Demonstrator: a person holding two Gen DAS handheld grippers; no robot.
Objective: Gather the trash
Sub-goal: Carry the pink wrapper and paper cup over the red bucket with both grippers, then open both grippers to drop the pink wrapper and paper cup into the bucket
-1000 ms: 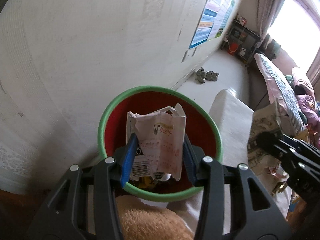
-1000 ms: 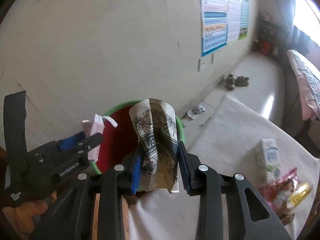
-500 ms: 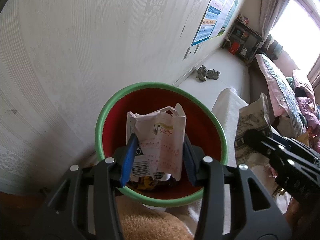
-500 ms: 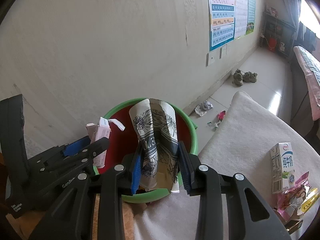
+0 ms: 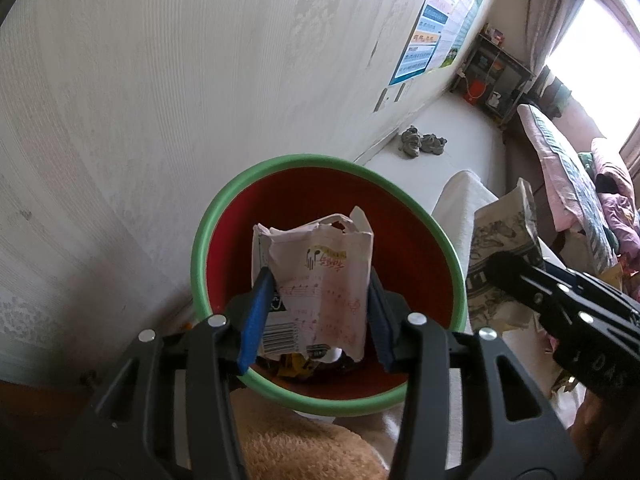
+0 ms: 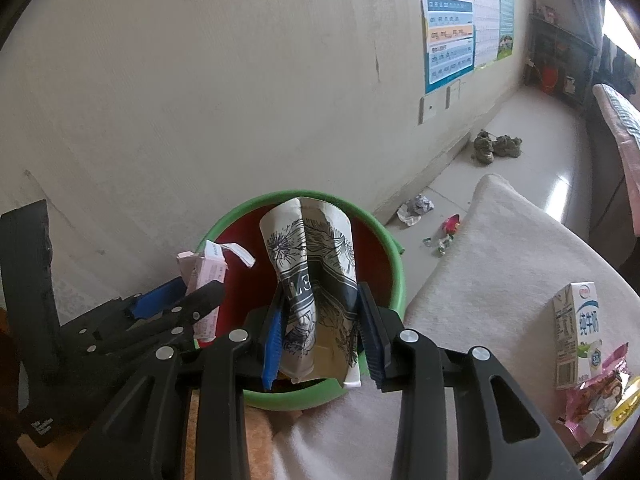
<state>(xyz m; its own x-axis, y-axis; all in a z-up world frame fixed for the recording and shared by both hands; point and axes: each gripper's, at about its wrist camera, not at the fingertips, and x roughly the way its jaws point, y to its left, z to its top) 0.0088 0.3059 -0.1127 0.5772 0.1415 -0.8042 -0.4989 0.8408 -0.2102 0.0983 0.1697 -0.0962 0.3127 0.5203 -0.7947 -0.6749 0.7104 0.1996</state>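
Mid-dump right now. Left gripper (image 5: pixel 316 320) clamped on flattened pink carton (image 5: pixel 320 280), hanging right over red bin (image 5: pixel 200 256), some wrappers already in bottom. Right gripper (image 6: pixel 320 340) pinching crushed paper cup (image 6: pixel 312 280) above same bin, nearer its front edge. Neither dropped yet. Still left: milk carton (image 6: pixel 576 332) and snack packets (image 6: pixel 600 396) on white cloth (image 6: pixel 500 260), plus scraps on floor (image 6: pixel 416 208) by wall.

Since a second ago the right tongs (image 6: pixel 322 334), clamped on the patterned paper cup (image 6: pixel 316 276), have moved nearer the green-rimmed bin (image 6: pixel 384 256), so the cup now hangs over its red inside rather than over the near rim. In the left wrist view the cup (image 5: pixel 500 256) has drawn closer to the bin's right edge.
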